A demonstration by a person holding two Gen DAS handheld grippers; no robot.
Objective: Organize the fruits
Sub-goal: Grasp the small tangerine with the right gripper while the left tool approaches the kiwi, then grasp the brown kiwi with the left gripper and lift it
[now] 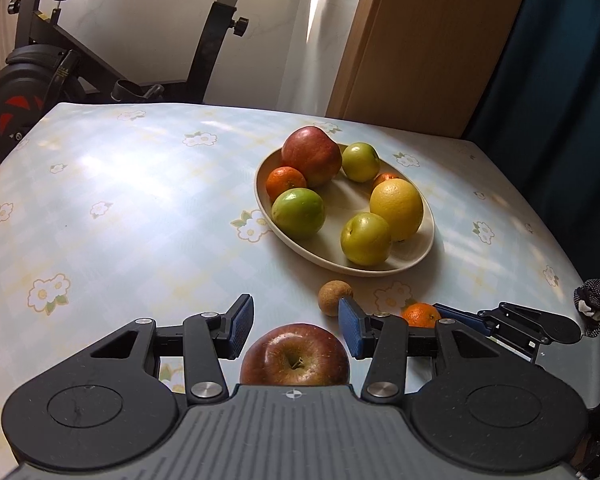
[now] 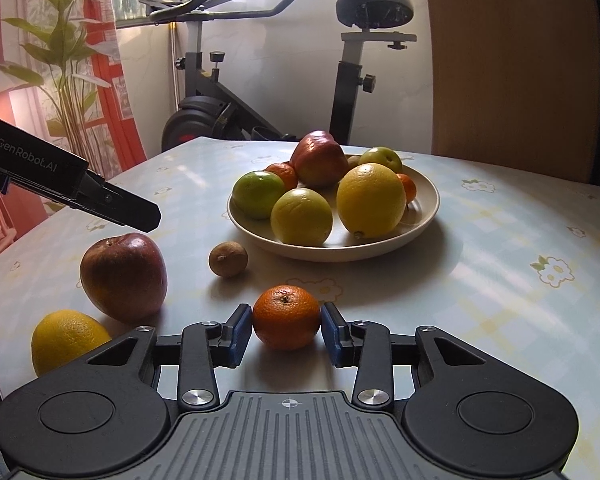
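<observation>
A cream plate (image 1: 422, 254) (image 2: 424, 224) holds several fruits: a red apple, green and yellow ones, small oranges. On the table, a loose red apple (image 1: 296, 356) (image 2: 124, 276) lies below my open left gripper (image 1: 296, 326), between its blue pads without touching them. My right gripper (image 2: 287, 330) has its pads against both sides of a small orange (image 2: 287, 316) (image 1: 420, 315) resting on the table. A brown kiwi (image 1: 335, 297) (image 2: 228, 259) sits in front of the plate. A yellow lemon (image 2: 66, 340) lies at the near left edge.
The table has a pale flowered cloth (image 1: 120, 208). An exercise bike (image 2: 220, 108) stands behind the far edge, a wooden panel (image 2: 508, 64) at the back right, a plant (image 2: 66, 60) at the left. The left gripper's body (image 2: 76, 188) hangs above the loose apple.
</observation>
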